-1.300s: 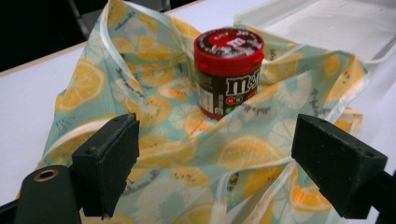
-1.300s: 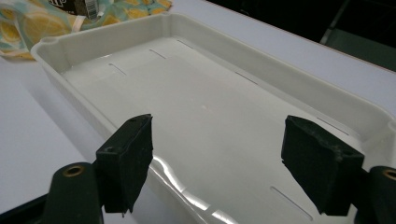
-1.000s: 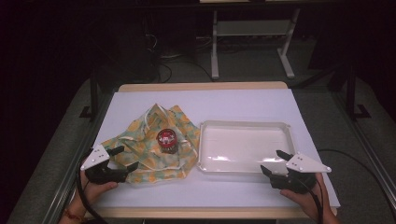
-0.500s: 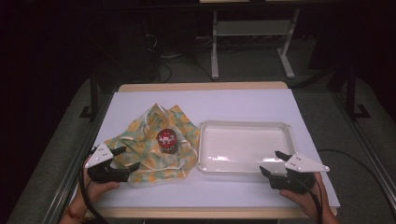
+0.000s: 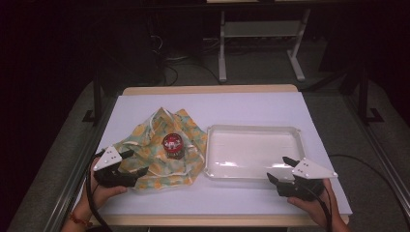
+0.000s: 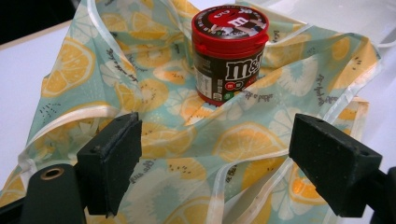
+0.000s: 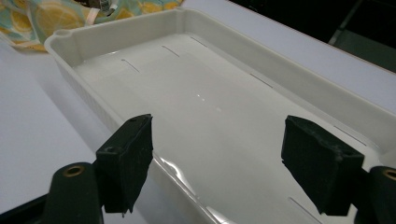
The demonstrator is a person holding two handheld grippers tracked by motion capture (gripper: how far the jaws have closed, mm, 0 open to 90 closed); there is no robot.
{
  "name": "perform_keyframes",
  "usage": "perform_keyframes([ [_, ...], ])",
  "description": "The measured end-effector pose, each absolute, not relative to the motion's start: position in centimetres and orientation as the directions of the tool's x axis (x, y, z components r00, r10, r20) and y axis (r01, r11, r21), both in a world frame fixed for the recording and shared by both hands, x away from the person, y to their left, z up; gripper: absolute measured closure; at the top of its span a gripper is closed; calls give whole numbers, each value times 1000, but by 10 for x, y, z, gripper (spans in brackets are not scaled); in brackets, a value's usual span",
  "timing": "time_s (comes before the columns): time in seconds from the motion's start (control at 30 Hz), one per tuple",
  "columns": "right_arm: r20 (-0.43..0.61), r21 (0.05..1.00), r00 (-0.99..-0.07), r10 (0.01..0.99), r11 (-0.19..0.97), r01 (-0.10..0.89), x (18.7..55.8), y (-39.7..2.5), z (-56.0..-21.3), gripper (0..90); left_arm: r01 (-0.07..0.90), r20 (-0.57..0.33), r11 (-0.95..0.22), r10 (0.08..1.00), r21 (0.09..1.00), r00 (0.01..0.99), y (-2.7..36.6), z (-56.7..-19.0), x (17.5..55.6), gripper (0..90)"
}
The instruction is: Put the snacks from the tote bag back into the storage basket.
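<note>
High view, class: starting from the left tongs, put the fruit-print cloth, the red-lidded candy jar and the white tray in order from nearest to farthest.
1. Fruit-print cloth: its near edge lies right under the left tongs, at the table's left.
2. Red-lidded candy jar: it stands on the cloth, farther in and to the right.
3. White tray: right of the cloth, nearer the right tongs.

Over the last second the left gripper (image 5: 130, 163) has moved a little to the right and forward along the near left edge of the table, so that its open jaws now reach over the near edge of the fruit-print cloth (image 5: 159, 145). The right gripper (image 5: 283, 170) seems to have edged slightly nearer the near right corner of the white tray (image 5: 254, 133), though the shift is too small to be sure.
</note>
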State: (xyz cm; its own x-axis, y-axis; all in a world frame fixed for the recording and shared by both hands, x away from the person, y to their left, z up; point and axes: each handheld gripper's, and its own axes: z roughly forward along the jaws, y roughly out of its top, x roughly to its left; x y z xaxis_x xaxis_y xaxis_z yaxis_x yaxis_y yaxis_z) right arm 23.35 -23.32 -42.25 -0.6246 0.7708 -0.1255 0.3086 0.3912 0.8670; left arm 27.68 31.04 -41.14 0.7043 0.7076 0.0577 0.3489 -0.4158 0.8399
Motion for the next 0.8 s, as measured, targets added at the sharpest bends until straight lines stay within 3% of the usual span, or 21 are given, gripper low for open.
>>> perform_keyframes([
  [0.47,-120,861,-634,764,399,316,232,-229,-424,243,363,37,-433,683,825,730,302,-390,285,168],
  [0.8,-125,860,-629,767,400,317,231,-227,-424,243,324,84,-485,646,812,759,284,-372,302,151],
])
